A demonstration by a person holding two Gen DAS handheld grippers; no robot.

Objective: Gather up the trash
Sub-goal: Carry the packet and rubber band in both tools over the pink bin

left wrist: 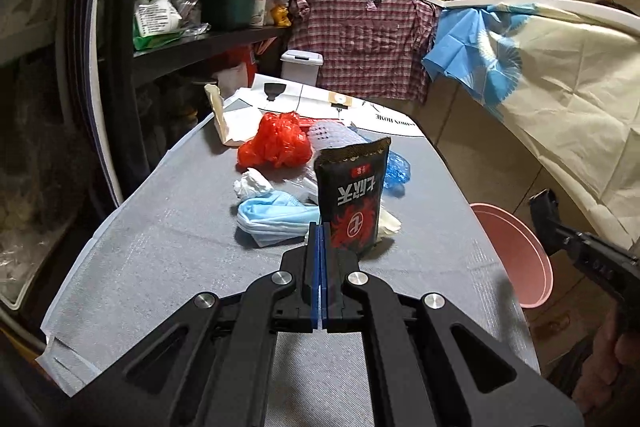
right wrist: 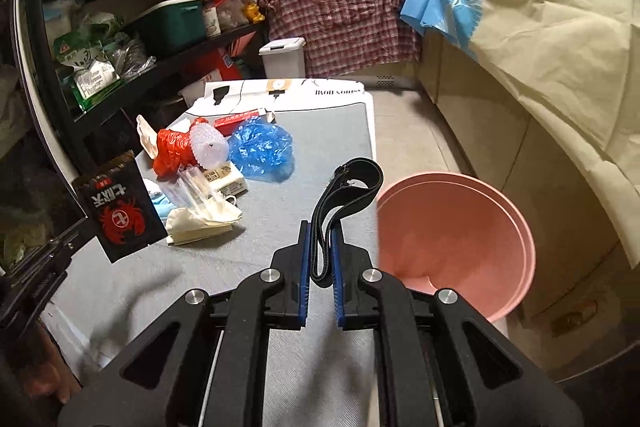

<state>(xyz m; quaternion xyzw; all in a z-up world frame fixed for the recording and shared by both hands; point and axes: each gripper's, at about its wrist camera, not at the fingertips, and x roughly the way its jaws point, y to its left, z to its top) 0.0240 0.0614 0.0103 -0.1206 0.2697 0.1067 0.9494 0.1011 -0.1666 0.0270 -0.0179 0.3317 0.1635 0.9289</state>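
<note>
My left gripper (left wrist: 322, 227) is shut on the lower edge of a black snack packet (left wrist: 352, 199) with a red crab print, held upright above the grey table (left wrist: 160, 247). The same packet (right wrist: 118, 205) hangs at the left in the right wrist view. My right gripper (right wrist: 320, 227) is shut on a looped black strap (right wrist: 348, 183), which sticks up between the blue pads near the table's right edge. A pink bin (right wrist: 452, 239) stands on the floor just right of it. A trash pile lies mid-table: red plastic bag (left wrist: 276, 141), blue face mask (left wrist: 272, 217), crumpled tissue (left wrist: 252, 183), blue bag (right wrist: 262, 149).
A dark shelf rack (right wrist: 160, 39) full of packets and a green box lines the left side. A white lidded bin (right wrist: 282, 57) stands beyond the table's far end. Cloth-draped counters (right wrist: 540, 39) run along the right. A person's hand (left wrist: 612, 355) shows at lower right.
</note>
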